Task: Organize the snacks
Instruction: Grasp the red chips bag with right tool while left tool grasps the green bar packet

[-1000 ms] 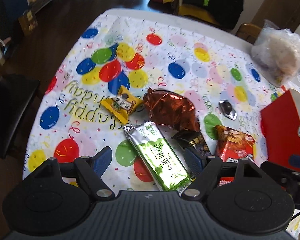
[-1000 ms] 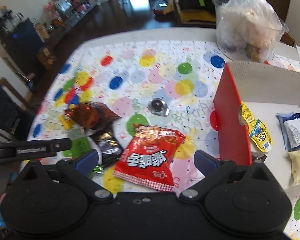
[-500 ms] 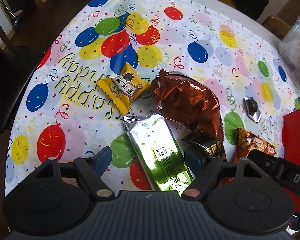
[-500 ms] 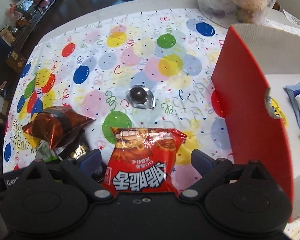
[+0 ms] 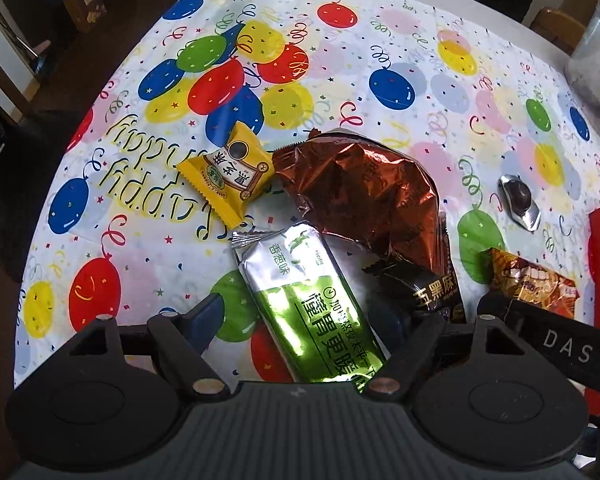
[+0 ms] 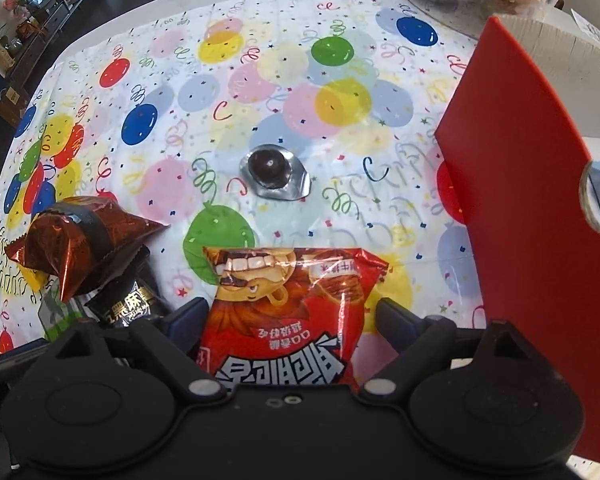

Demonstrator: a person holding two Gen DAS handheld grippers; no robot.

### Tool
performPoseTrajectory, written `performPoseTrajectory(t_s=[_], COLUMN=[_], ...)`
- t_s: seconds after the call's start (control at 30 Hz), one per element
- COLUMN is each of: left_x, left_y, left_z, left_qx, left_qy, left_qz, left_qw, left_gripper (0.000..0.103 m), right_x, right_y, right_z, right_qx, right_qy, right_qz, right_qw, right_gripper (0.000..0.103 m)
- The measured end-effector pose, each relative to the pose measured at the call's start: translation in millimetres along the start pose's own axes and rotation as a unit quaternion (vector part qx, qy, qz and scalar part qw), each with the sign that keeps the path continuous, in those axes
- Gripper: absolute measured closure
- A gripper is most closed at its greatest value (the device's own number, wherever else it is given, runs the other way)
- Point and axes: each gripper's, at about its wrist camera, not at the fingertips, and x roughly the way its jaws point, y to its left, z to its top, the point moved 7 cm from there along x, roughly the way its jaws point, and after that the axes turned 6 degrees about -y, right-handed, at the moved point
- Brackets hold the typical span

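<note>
On the balloon tablecloth [image 5: 340,92], loose snacks are lying near a red box [image 6: 528,208]. The left gripper [image 5: 304,316] is hanging over the green pack [image 5: 304,300], with its jaws wide on both sides and not pressing it. The right gripper [image 6: 290,320] is sitting around the red bag [image 6: 292,308]. Its jaws have just been closing, with the bag between them, but the pads are not squeezing it yet.

Things could go wrong here. The red bag is puffy and shiny, so it could slip out or crumple if the jaws pinch only its edge. The black pack [image 5: 428,292] is lying right beside the green pack, half under the brown bag [image 5: 364,196], so the left jaws could catch it too and drag both. The two grippers are working close together and could bump. The red box's wall is standing tall beside the red bag, so a low lift could knock into it.

The cloth is saying "Happy" in yellow letters. A black bar in the left view is showing "DAS". The snacks are carrying Chinese and Korean writing. The yellow pack [image 5: 228,176] is too small to read.
</note>
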Motion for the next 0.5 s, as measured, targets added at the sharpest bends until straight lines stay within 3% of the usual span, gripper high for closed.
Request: performPoseTrajectory(t_s=[0.1,0.27,0.5], left_x=[-0.3,-4.6,-9.2], left_y=[-1.7,-2.5,7.4], left_z=[-1.3,-0.9,-2.4], left_qx=[0.015,0.024,0.013], left_qy=[-0.006,-0.014,-0.014], left_qz=[0.008,0.004,-0.012], left_qw=[0.9998,0.9996,0.9997], left_gripper=[0.027,0.046,0.059], right_x=[-0.8,-3.8,-11.8], right_y=[2.3,3.5,3.2], right_z=[-1.4,-3.0,-8.2], right_qx=[-0.007,-0.019,-0.039], right_qy=[-0.001,-0.005,-0.012], right_qz=[0.004,0.006,0.019], right_qw=[1.0,1.0,0.999], right_gripper=[0.02,0.026,0.033])
